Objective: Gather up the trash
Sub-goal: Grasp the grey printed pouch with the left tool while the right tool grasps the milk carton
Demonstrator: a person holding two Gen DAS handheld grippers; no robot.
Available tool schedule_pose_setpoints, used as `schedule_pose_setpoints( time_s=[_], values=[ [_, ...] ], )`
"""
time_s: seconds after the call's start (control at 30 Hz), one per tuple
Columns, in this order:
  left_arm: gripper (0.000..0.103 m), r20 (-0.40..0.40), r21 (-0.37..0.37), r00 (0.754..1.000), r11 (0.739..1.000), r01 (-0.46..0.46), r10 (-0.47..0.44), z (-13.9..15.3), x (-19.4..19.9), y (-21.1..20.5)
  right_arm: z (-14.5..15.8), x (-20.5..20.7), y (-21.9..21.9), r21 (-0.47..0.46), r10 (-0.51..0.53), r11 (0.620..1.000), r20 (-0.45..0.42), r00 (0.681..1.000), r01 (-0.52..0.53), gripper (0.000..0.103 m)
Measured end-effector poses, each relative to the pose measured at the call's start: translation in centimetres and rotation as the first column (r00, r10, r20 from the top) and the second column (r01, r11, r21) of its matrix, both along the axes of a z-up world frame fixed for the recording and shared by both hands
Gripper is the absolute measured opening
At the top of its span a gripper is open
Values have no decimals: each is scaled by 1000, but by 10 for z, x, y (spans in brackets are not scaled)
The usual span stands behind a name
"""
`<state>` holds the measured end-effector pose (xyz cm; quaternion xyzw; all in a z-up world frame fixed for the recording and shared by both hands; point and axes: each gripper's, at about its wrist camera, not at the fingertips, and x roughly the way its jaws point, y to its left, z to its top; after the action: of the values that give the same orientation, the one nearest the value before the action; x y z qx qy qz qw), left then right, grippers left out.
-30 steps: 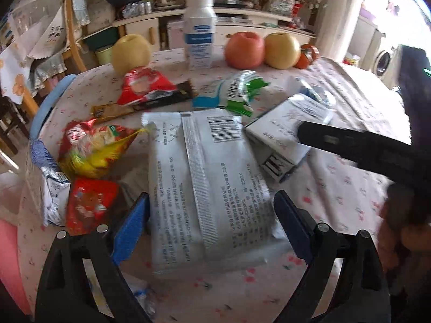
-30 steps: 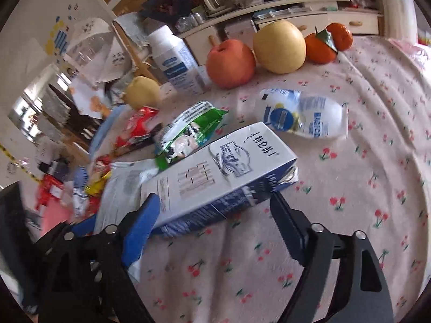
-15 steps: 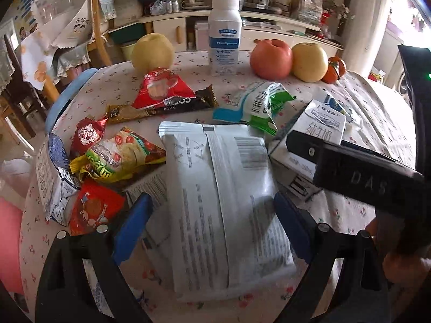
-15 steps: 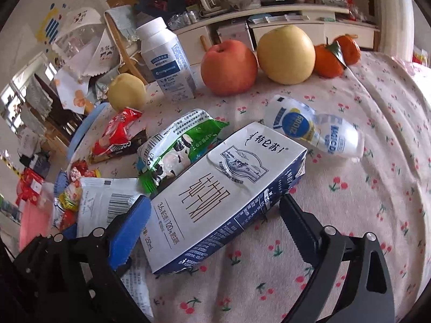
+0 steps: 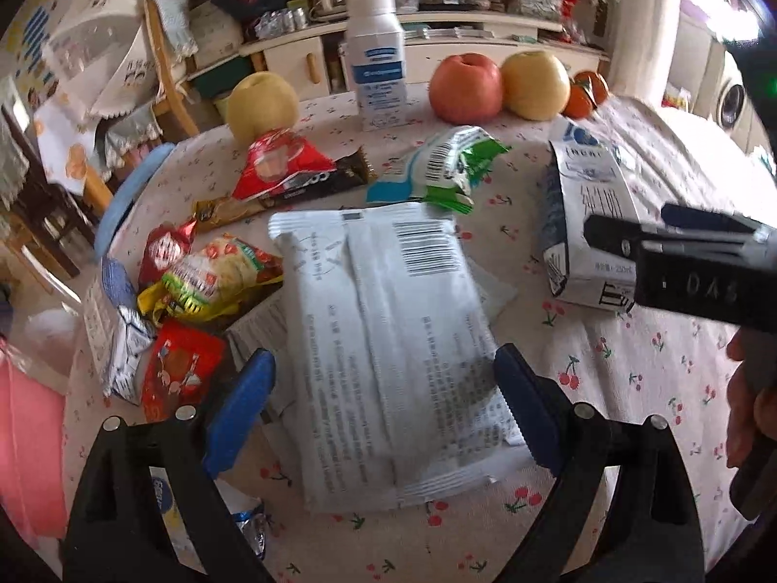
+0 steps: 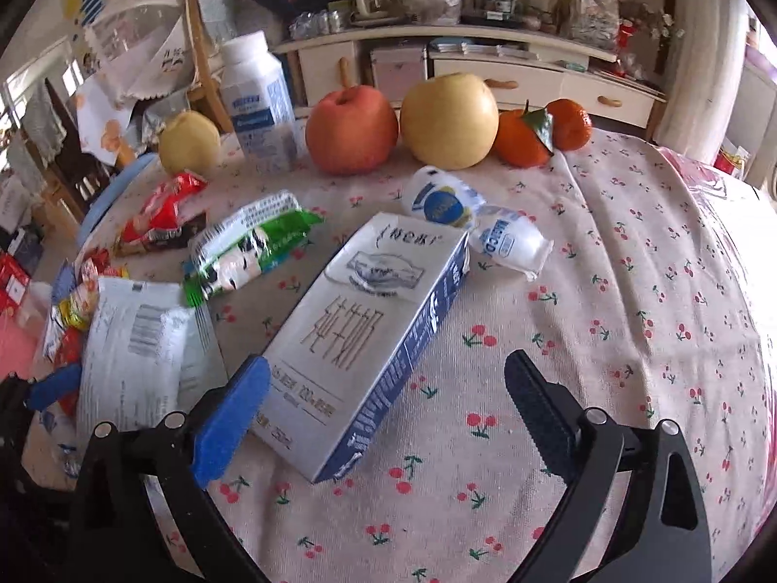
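Note:
A large white printed packet (image 5: 388, 340) lies flat on the cherry-print tablecloth between the fingers of my open left gripper (image 5: 383, 403); it also shows in the right wrist view (image 6: 131, 345). A white and blue milk carton (image 6: 359, 335) lies on its side between the fingers of my open right gripper (image 6: 388, 403); the carton (image 5: 582, 223) and the right gripper's body (image 5: 680, 262) show in the left wrist view. A green and white wrapper (image 6: 247, 248), a crumpled white pouch (image 6: 476, 233), and red and yellow snack wrappers (image 5: 213, 272) lie around.
At the table's far side stand a white bottle (image 5: 376, 58), a red apple (image 6: 352, 128), yellow pears (image 6: 449, 119) (image 5: 262, 107) and tangerines (image 6: 544, 131). A chair (image 5: 165, 73) and a cluttered sideboard (image 6: 485, 63) stand beyond. A pink bag (image 5: 29, 437) hangs at the left edge.
Both grippers have pulled back and shifted slightly. The milk carton has turned, now pointing lengthwise away from the right gripper. The white packet stays between the left fingers.

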<state>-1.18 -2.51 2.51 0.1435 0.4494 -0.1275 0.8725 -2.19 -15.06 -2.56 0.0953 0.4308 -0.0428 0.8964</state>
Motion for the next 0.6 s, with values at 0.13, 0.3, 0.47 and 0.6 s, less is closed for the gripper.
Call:
schedule_pose_setpoints(
  time_s=[0.13,0.3,0.47,0.6],
  values=[
    [94,1,42,1000,999,-11,11,-6,6,-13,-1,5,4,44,-3,999,20,1000,3,96],
    [94,41,70,998,996,-51,48,-15,13,-17,-11,16,2,81,-52,995,-2,999,52,95],
    [80,48,32,998,998,-53,51,-10,10,-15,-14,18,1,111,-43,993,0,999,43,75],
    [78,22,-50,997,997,-66,68,-4,6,0,-11,14,3,97,-29,995,8,1000,28,69]
  ],
)
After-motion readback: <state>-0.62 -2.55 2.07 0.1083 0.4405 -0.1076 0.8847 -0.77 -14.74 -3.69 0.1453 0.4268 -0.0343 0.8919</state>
